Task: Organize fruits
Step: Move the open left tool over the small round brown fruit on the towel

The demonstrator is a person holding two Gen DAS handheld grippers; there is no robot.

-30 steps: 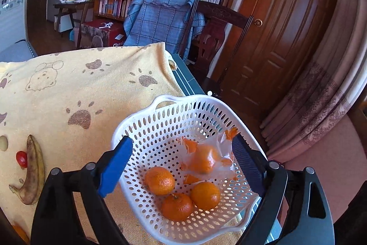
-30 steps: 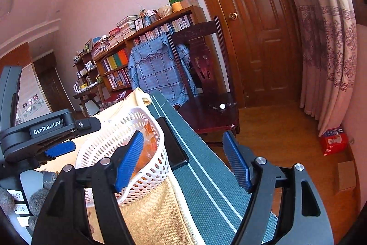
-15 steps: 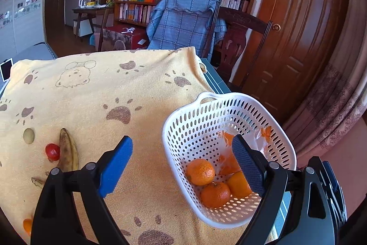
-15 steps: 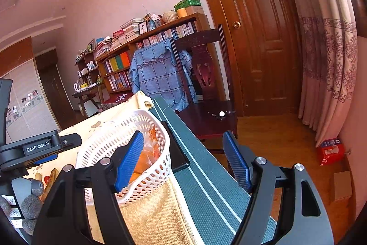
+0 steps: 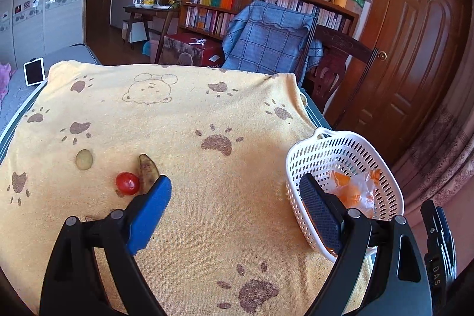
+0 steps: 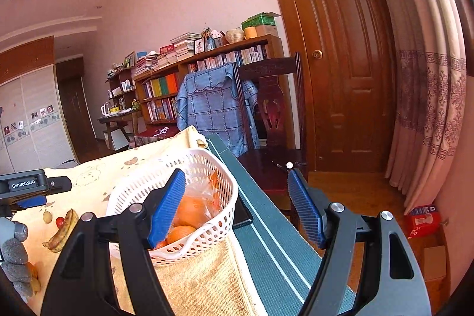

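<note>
Left hand-held gripper [image 5: 237,212] wide, empty | banana [image 5: 147,171] half-hidden | basket [image 5: 340,151] oranges [image 6: 189,208] – maybe bagged

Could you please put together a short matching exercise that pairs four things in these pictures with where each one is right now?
Things:
1. oranges
2. tomato
3. blue plaid cloth
4. phone

Places:
A. draped over the back of the wooden chair
B. on the yellow towel, right beside the banana
C. inside the white basket
D. propped at the far left corner, off the towel

Pairs: 1-C, 2-B, 3-A, 4-D
</note>
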